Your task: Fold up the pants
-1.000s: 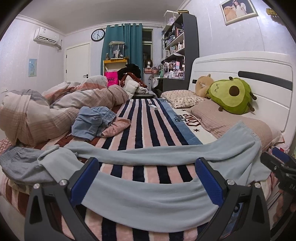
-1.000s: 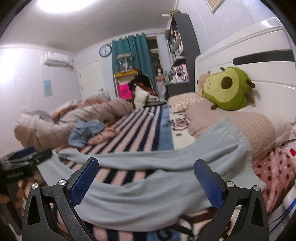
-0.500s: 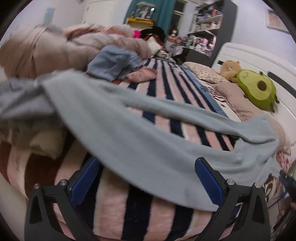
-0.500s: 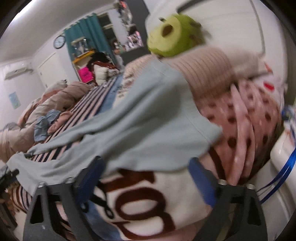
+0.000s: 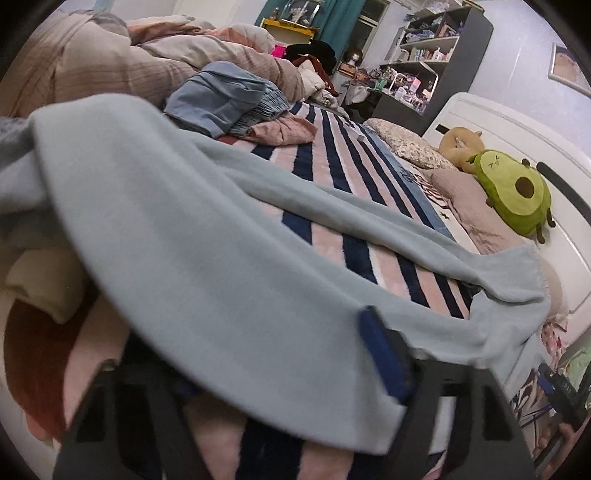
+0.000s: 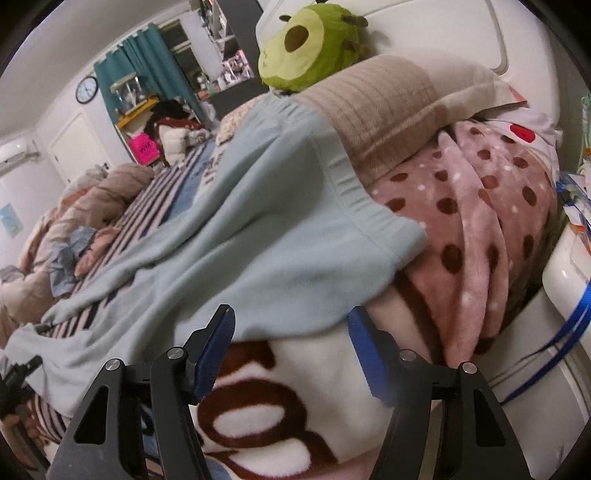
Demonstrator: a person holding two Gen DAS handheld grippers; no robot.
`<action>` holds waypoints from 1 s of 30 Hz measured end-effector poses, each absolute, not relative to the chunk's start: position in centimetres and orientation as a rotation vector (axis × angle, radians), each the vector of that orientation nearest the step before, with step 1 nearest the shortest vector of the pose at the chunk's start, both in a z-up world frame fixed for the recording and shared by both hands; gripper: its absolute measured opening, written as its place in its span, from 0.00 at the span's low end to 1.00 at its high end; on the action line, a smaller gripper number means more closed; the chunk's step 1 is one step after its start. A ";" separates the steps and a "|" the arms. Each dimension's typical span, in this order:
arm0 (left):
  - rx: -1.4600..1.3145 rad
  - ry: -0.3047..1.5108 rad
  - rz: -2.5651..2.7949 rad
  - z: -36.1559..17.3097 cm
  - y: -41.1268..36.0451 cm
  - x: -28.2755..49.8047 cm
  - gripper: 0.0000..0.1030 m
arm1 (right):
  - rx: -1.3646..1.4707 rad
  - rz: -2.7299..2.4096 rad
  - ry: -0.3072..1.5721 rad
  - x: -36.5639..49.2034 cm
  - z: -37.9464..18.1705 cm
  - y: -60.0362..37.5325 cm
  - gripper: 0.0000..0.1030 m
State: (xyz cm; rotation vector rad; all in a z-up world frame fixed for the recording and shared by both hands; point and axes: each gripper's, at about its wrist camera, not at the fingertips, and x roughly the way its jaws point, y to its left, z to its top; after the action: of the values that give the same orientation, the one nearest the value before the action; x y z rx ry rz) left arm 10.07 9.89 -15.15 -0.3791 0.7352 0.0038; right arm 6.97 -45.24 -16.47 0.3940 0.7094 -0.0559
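Pale blue pants [image 5: 229, 266] on navy-and-pink striped blanket [image 5: 332, 173]; green avocado plush [image 6: 310, 40].

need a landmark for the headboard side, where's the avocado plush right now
The avocado plush sits at the head of the bed, on the beige pillow against the white headboard, above the pants' waistband.

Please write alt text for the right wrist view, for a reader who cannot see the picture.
The right gripper, jaws apart, is at the near edge of light blue pants spread across a bed. The ribbed waistband lies against a beige pillow beside a dotted pink blanket. A green avocado plush sits behind the pillow.
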 end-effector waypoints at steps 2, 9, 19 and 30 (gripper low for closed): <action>-0.369 0.740 -0.012 -14.9 9.7 10.7 0.30 | 0.386 -0.066 0.721 6.8 -16.7 -44.9 0.59; -0.286 0.697 -0.012 -12.7 8.8 11.5 0.07 | 0.475 -0.024 0.622 7.9 -16.5 -45.7 0.55; -0.222 0.626 0.046 -9.8 9.0 11.3 0.06 | 0.440 -0.022 0.568 8.3 -15.4 -46.6 0.05; -0.141 0.570 0.012 -6.8 8.6 11.1 0.06 | 0.426 0.090 0.498 7.7 -11.9 -47.9 0.02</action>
State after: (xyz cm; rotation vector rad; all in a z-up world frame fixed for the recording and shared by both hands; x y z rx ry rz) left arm 11.06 8.59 -6.85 -0.1407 0.5698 0.0120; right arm 7.75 -47.85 -11.87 0.4265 0.4975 0.0903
